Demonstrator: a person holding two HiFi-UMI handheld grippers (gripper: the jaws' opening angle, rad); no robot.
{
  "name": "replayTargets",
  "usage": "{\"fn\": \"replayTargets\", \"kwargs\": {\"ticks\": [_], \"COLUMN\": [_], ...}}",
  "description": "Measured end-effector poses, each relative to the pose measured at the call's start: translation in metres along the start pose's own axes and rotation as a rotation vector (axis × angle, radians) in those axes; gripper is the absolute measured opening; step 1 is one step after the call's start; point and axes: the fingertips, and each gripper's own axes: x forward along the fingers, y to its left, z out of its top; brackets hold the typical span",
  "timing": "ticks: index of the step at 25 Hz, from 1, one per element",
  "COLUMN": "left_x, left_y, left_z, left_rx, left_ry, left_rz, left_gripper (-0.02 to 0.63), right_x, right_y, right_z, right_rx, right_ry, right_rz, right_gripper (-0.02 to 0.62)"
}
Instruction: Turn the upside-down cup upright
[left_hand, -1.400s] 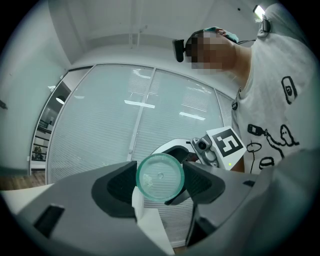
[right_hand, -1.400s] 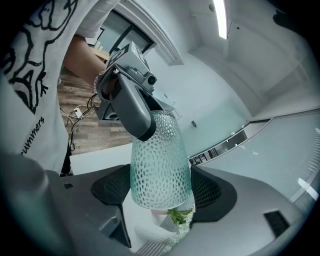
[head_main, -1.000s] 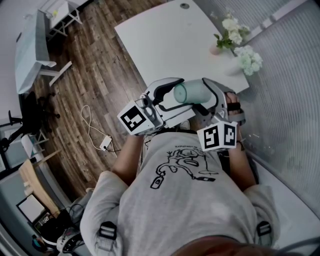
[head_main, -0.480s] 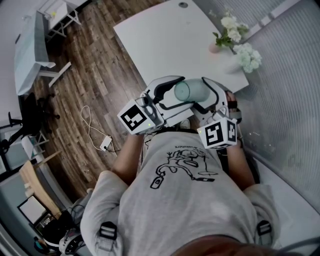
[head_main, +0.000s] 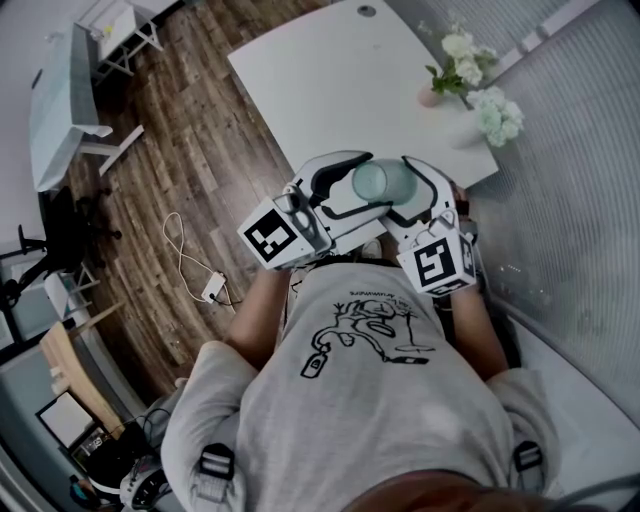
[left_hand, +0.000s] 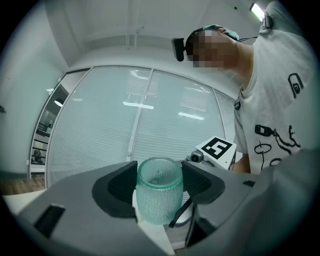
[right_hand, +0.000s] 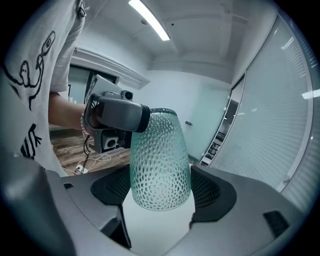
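Head view: cup (head_main: 384, 182) apparently tipped further, mouth now upward.

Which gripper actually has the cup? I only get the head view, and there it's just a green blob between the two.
Observer: Both. In the left gripper view, the left gripper has its jaws against the cup on both sides.
Operator: And the right one?
Observer: The right gripper view shows the right gripper closed on the cup's wider end.
Operator: Where along the cup is the left one?
Observer: At the far, narrower end, as seen in the right gripper view.
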Motion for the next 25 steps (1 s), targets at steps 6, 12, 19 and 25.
{"fn": "replayTargets", "kwargs": {"ticks": [6,12,19,25], "left_x": [0.004,0.007,0.013,0.016], "left_y": [-0.001,0.000,-0.001,0.000], "left_z": [-0.004,-0.004,-0.007,-0.007], "left_rx": [0.010,0.014,0.023,0.033], "left_ry": [0.021,0.030,0.040,0.037], "left_rz": [0.000,-0.002,-0.004,-0.009], "left_gripper": [0.281,0.279,0.279,0.279], "right_x": [0.004,0.006,0.008,0.012], "right_y": [0.006,0.007,0.007,0.010], "right_z": [-0.008,-0.009,-0.011,-0.013], "right_rx": [0.096,0.149,0.250,0.317], "right_ry": [-0.032,-0.057,-0.094,-0.127], "right_rz": [0.055,0.074,0.098,0.151], "right_gripper": [0.367,0.367,0.367,0.367]}}
